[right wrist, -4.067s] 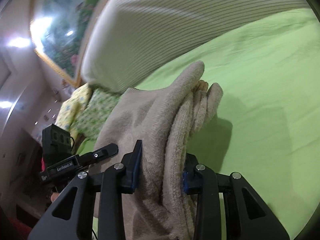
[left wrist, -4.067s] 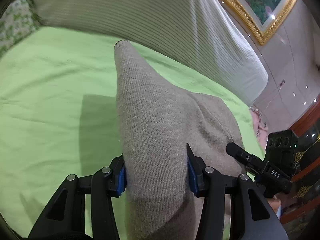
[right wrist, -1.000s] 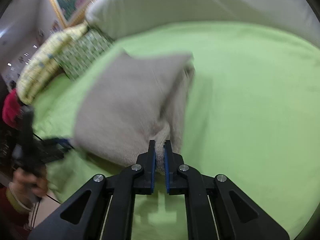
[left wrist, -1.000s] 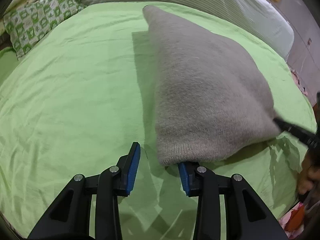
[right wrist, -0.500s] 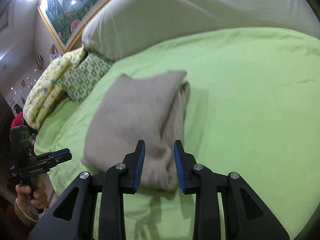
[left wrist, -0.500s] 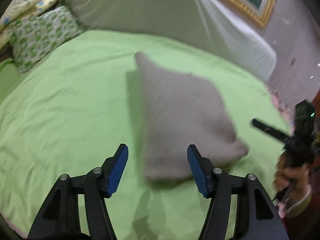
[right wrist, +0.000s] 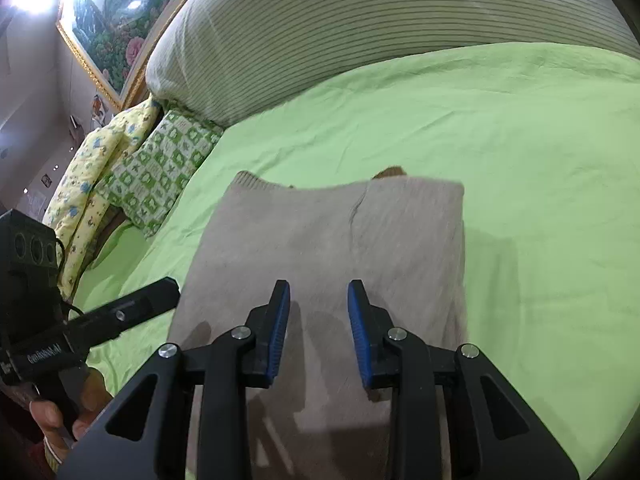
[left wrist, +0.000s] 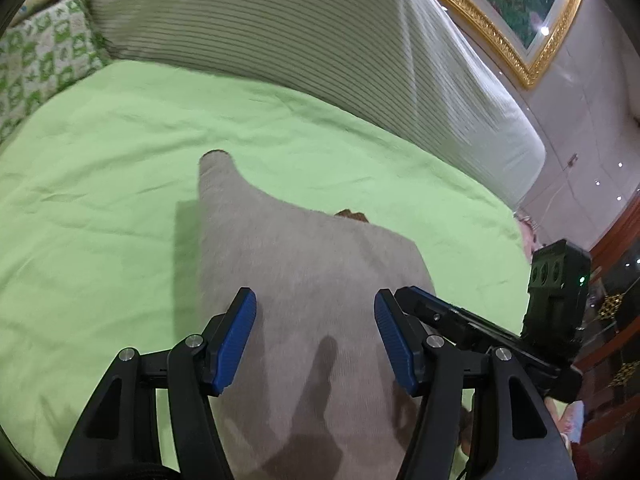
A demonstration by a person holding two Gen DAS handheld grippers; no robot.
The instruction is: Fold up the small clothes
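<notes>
A folded beige knit garment lies flat on the green bed sheet, one corner sticking out toward the pillows. My left gripper hangs open just above its near part, blue pads wide apart and pressing on nothing. In the right wrist view the same garment lies spread under my right gripper, which is open more narrowly with nothing between its pads. Each gripper shows in the other's view: the right one at the garment's right side, the left one at its left side, held by a hand.
A large striped cushion runs along the far side of the bed below a gold-framed painting. A green-patterned pillow and a yellow quilt lie at the bed's left end. Dark wooden furniture stands at the right.
The right gripper, shut on the garment's near edge a second ago, has opened and let go. The left has opened wider. Both now hang over the garment, which lies flatter.
</notes>
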